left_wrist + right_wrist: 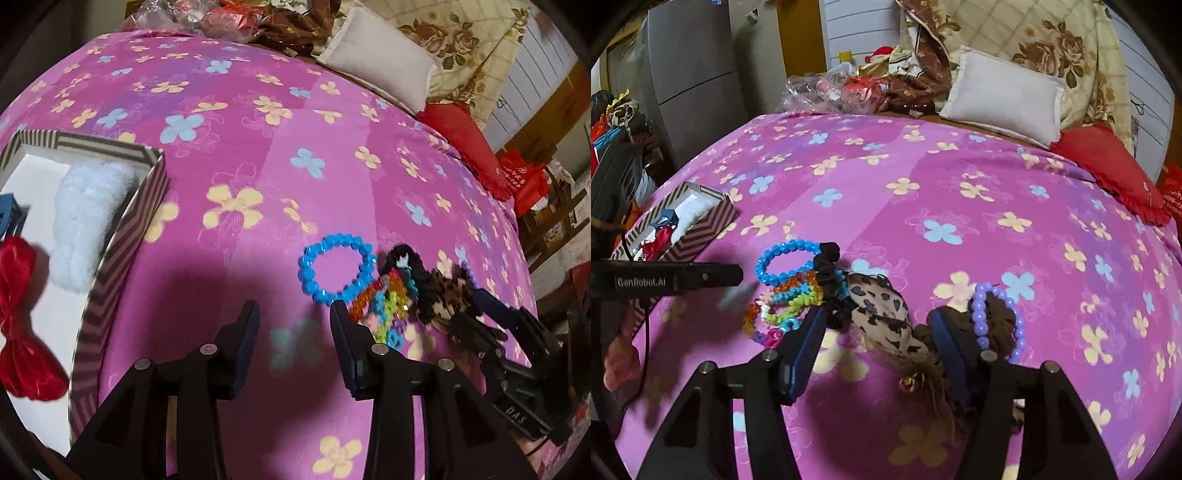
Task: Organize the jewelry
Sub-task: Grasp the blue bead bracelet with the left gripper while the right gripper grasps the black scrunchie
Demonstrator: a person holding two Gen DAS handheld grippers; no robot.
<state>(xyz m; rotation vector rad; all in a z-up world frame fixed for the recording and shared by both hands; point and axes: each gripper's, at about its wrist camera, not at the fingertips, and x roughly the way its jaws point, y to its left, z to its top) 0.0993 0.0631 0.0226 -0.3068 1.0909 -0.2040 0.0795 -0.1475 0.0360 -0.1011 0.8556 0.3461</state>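
The striped box (122, 236) sits on the pink flowered bedspread (258, 155) with a red bow (22, 317) and some white fluff (88, 214) already inside, and everything else waiting to be sorted lies in a heap off to the box's right. Nearest the box is the blue bead bracelet (786, 260); touching it on the far side are a tangle of rainbow bead strands (786, 306) and a black scrunchie (831, 284), then a leopard-print bow (886, 317), and furthest out a purple bead bracelet (997, 321). The right gripper (875, 336) is spread wide astride the leopard bow, gripping nothing. The left gripper (293, 325) hangs released between box and heap, empty. The trouble I'd expect: the pieces overlap, so closing on the bow could snag the scrunchie or bead strands and drag them across the bedspread, or drop them short of the box.
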